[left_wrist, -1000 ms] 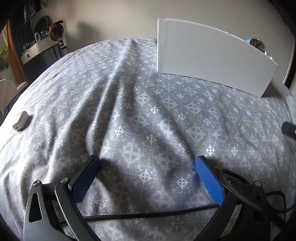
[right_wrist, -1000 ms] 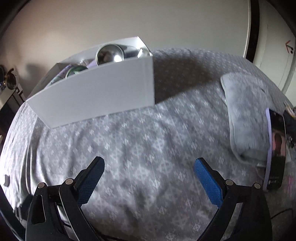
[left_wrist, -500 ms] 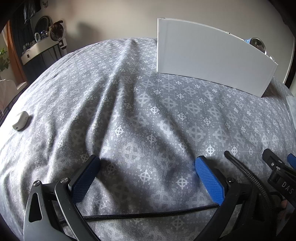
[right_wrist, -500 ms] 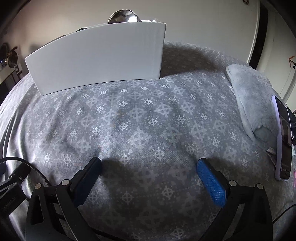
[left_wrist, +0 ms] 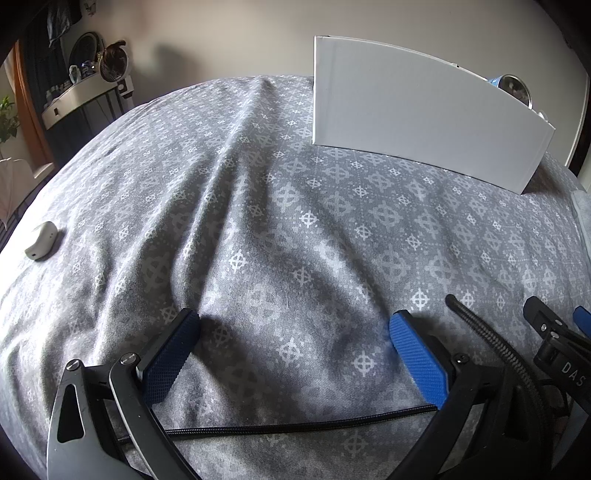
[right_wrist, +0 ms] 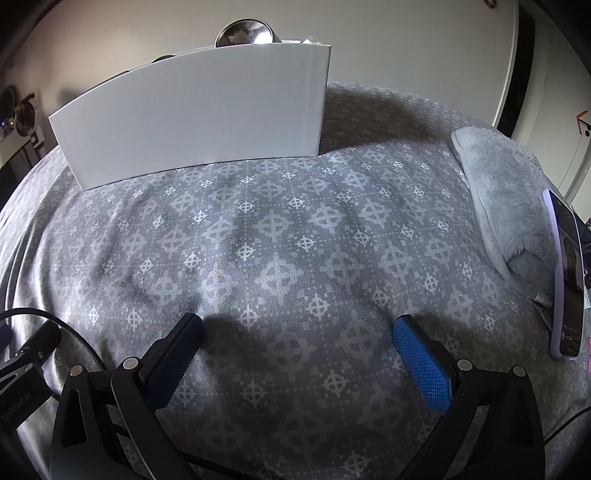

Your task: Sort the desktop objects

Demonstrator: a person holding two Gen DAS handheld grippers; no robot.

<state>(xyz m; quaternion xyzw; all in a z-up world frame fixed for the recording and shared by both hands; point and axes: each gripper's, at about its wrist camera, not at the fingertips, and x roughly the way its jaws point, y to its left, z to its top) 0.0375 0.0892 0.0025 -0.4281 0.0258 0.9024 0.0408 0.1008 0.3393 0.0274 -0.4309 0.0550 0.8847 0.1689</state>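
Observation:
A white box (left_wrist: 417,114) stands on the grey patterned cloth at the back right; it also shows in the right wrist view (right_wrist: 195,122), with a shiny metal can top (right_wrist: 243,33) above its rim. A blue-topped can (left_wrist: 511,86) peeks over it in the left wrist view. A small white earbud case (left_wrist: 40,240) lies far left. My left gripper (left_wrist: 291,332) is open and empty, low over the cloth. My right gripper (right_wrist: 295,336) is open and empty, low over the cloth; its tip shows at the right edge of the left wrist view (left_wrist: 554,332).
A grey fluffy cloth (right_wrist: 506,206) lies at the right with a phone (right_wrist: 567,273) beside it. A black braided cable (left_wrist: 295,424) runs across under my left gripper. A shelf with a mirror (left_wrist: 81,85) stands beyond the far left edge.
My right gripper has dropped low to the cloth and closer to the box's level, settling beside the left gripper. The left gripper has not moved.

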